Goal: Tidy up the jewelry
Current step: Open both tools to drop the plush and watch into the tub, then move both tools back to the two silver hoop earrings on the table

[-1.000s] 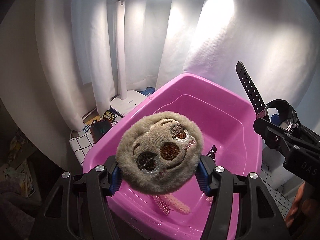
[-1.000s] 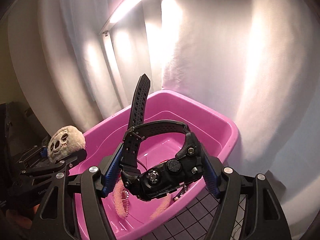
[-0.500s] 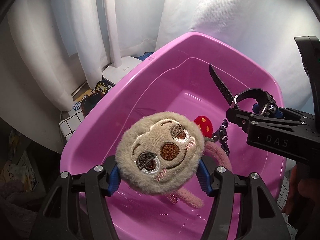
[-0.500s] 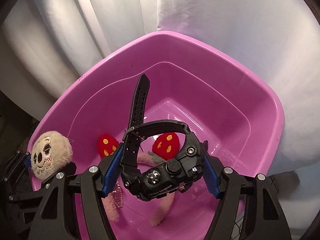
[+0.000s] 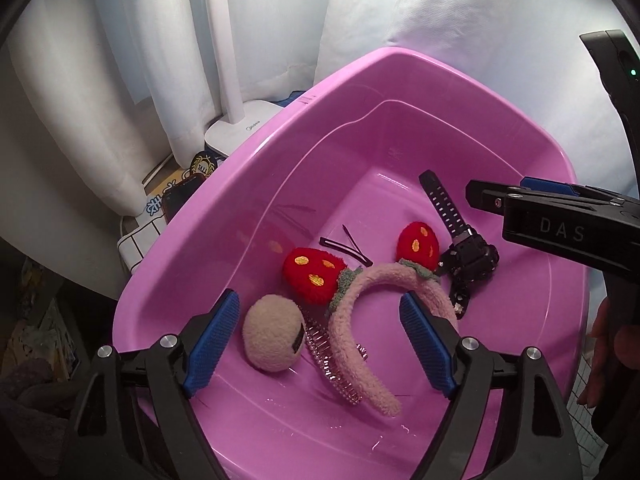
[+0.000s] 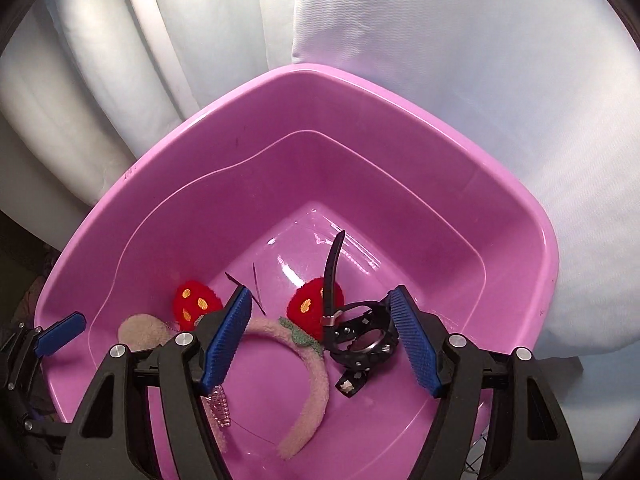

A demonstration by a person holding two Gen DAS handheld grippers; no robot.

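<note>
One pink tub holds everything: one plush headband with two red strawberries, one beige plush ball, one black watch, one toothed hair comb and two thin dark hairpins.

The left gripper hangs over the tub's near edge with its blue pads spread wide and nothing between them; the ball lies on the tub floor just inside its left pad, touching the comb. The right gripper is likewise spread and empty, above the watch, which rests on the floor toward the tub's right side, against one strawberry, one strap end standing up.

Only the left view shows the white lamp base and a black-and-white checked cloth beyond the tub's far-left edge (plus some printed cards, too small to read), and the right gripper's body reaching in from the right. Only the right view shows the watch's inside and the left gripper's pad at the tub's left rim. White curtains back both views.
</note>
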